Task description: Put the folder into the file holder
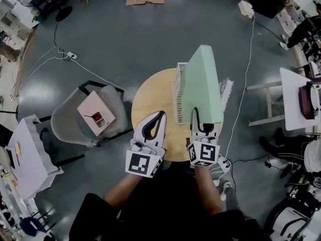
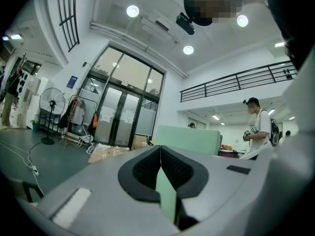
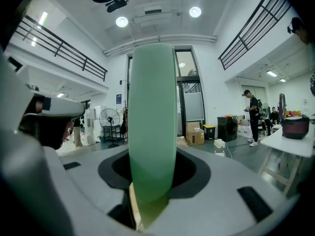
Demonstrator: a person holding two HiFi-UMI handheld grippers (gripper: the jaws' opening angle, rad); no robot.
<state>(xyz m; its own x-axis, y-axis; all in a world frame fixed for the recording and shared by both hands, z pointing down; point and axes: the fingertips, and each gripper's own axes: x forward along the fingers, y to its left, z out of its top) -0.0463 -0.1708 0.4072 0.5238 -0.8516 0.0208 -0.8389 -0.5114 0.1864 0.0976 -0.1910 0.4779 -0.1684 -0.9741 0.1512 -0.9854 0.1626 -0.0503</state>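
Note:
A pale green folder (image 1: 203, 84) stands tilted over the round wooden table (image 1: 150, 97), and my right gripper (image 1: 203, 125) is shut on its near lower edge. In the right gripper view the folder (image 3: 152, 122) rises edge-on from between the jaws of my right gripper (image 3: 152, 183). A white slotted file holder (image 1: 178, 92) stands on the table; the folder covers its middle, so I cannot tell whether the folder sits in a slot. My left gripper (image 1: 161, 115) hovers left of the folder, shut and empty. In the left gripper view the folder (image 2: 189, 139) shows beyond my left gripper (image 2: 160, 154).
A grey chair (image 1: 65, 119) with a pink box (image 1: 96, 115) stands left of the table. White tables stand at far left (image 1: 25, 154) and far right (image 1: 293, 97). A power strip (image 1: 223, 163) and cables lie on the floor. A person (image 2: 256, 127) stands in the distance.

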